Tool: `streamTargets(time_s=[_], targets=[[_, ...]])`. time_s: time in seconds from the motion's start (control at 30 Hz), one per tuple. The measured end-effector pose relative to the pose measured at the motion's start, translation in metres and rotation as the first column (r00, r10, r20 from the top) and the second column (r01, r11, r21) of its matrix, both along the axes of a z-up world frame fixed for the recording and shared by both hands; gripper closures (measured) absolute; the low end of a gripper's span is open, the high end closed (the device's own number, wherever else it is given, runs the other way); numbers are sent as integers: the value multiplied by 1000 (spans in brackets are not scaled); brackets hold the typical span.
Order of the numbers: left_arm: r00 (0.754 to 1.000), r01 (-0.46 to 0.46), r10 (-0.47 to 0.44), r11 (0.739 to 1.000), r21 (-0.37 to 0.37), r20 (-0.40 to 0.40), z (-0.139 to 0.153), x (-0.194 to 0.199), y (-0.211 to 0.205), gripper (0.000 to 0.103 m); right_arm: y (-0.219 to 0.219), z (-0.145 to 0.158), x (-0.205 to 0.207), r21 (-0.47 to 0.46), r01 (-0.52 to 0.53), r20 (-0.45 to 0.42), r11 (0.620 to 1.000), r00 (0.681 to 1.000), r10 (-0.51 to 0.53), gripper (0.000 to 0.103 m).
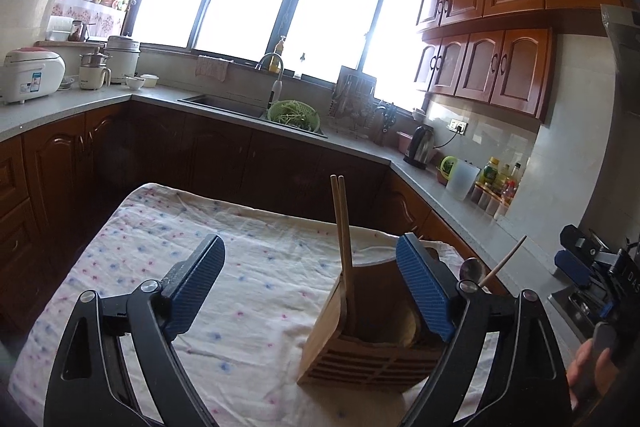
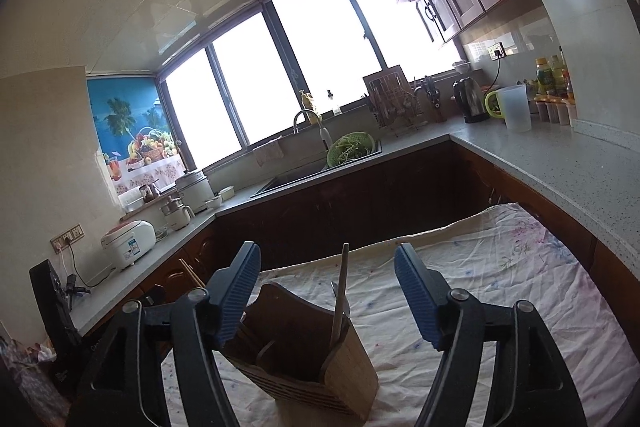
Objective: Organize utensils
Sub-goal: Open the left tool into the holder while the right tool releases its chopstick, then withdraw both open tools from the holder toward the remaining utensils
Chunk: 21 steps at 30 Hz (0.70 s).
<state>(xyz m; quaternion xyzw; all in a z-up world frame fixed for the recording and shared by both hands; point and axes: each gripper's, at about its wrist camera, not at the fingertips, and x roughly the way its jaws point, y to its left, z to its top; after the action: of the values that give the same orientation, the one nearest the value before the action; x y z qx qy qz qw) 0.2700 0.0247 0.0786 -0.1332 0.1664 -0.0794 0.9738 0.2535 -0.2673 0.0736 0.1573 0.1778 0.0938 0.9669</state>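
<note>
A wooden utensil holder (image 1: 360, 339) stands on the floral cloth-covered table (image 1: 240, 267). A pair of wooden chopsticks (image 1: 342, 227) stands upright in its left compartment. A metal spoon (image 1: 471, 269) and a wooden stick (image 1: 504, 263) show behind its right side. My left gripper (image 1: 310, 283) is open and empty, above and just before the holder. In the right wrist view the holder (image 2: 320, 359) sits low in the middle with a wooden handle (image 2: 340, 295) standing in it. My right gripper (image 2: 326, 293) is open and empty above it; it also shows in the left wrist view (image 1: 588, 263).
A grey counter (image 2: 560, 167) wraps around the kitchen, with a sink (image 1: 232, 105), a green colander (image 1: 294, 115), a kettle (image 1: 420, 147), bottles (image 1: 500, 179), a white jug (image 1: 462, 181) and a rice cooker (image 1: 30, 75). Wooden cabinets (image 1: 500, 67) hang at the right.
</note>
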Motion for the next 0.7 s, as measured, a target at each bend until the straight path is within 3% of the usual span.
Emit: streamTargets(time_s=[0.13,0.7], targets=[[999,-3,4,1000,26,-38,-2,-21,7,13,0,-2,-19,-9,-8,0,1000,1000,8,8],[985,1,3,1000,22,-174,-27,-117,26,12,-8,-27,-112,17,-49,-138,999,989,50,7]])
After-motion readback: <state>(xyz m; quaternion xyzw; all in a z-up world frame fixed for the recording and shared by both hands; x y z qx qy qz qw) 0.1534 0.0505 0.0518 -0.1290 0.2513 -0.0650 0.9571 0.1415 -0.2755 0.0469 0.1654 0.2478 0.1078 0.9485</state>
